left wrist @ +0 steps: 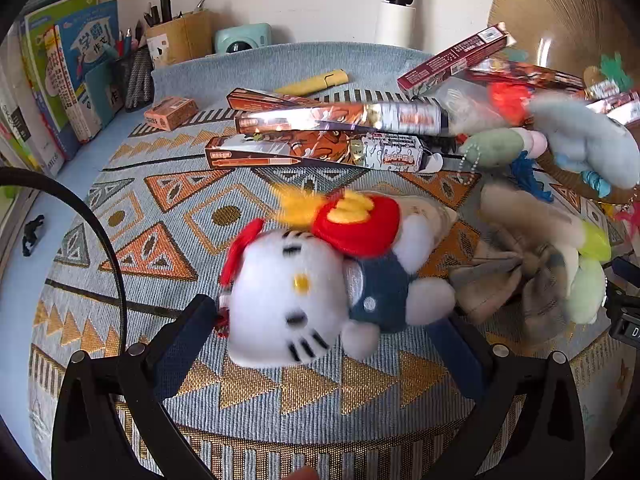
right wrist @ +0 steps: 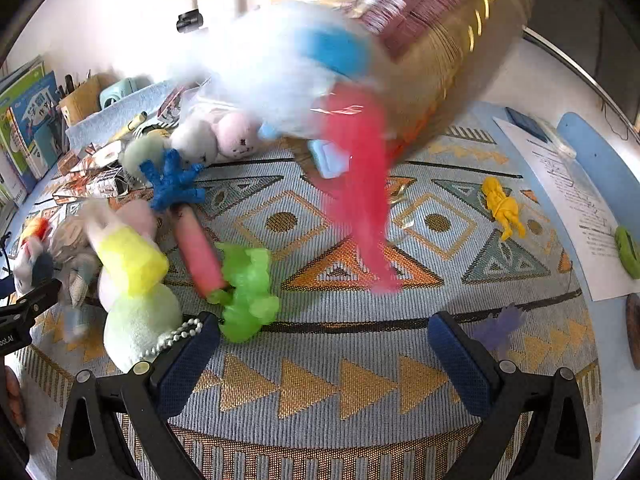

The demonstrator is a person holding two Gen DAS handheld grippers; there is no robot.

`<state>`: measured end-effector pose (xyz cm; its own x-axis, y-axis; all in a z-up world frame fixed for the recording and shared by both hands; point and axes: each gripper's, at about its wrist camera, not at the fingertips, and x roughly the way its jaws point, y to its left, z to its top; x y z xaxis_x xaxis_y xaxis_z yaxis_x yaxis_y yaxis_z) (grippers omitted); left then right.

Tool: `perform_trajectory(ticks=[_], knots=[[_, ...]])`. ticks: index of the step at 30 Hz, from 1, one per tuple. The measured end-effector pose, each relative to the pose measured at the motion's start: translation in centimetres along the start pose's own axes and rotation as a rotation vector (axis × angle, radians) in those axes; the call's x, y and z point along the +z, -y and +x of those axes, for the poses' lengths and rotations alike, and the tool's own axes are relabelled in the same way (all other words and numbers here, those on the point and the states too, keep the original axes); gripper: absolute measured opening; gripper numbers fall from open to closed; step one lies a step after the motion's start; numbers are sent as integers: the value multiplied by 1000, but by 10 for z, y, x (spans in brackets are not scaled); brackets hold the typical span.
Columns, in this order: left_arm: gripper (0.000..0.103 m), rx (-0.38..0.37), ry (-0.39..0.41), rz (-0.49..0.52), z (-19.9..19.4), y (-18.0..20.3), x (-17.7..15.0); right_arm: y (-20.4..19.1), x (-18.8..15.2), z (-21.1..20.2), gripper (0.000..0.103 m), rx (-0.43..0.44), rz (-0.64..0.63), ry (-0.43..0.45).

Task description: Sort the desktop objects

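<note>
In the left wrist view a white cat plush [left wrist: 288, 300] with red bow and blue overalls lies on the patterned cloth [left wrist: 160, 240] between my left gripper's [left wrist: 324, 320] open fingers, blurred. Long pen boxes [left wrist: 320, 152] lie behind it. More plush toys [left wrist: 532, 248] sit at the right. In the right wrist view my right gripper [right wrist: 324, 336] is open and empty over the cloth [right wrist: 360, 384]. A blurred white-blue plush [right wrist: 276, 68] and a red streak [right wrist: 360, 184] hang in mid-air ahead. A green rubber toy [right wrist: 248, 292] and a pale green plush [right wrist: 136, 320] lie by the left finger.
Books [left wrist: 68, 72], a pen holder [left wrist: 180, 36] and a mint camera [left wrist: 242, 38] stand at the back left. A round woven basket [left wrist: 556, 12] is at the back right. A yellow figure [right wrist: 502, 206], a purple figure [right wrist: 498, 330] and a paper sheet [right wrist: 568, 200] lie right.
</note>
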<state>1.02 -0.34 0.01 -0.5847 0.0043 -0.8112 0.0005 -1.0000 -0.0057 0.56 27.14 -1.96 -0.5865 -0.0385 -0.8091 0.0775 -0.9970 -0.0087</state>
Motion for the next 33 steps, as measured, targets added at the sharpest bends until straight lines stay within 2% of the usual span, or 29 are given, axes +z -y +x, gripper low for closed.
perform_trajectory(ticks=[33], knots=[[103, 0, 0, -2, 0, 0, 1, 0, 1, 3, 103, 1, 0, 1]])
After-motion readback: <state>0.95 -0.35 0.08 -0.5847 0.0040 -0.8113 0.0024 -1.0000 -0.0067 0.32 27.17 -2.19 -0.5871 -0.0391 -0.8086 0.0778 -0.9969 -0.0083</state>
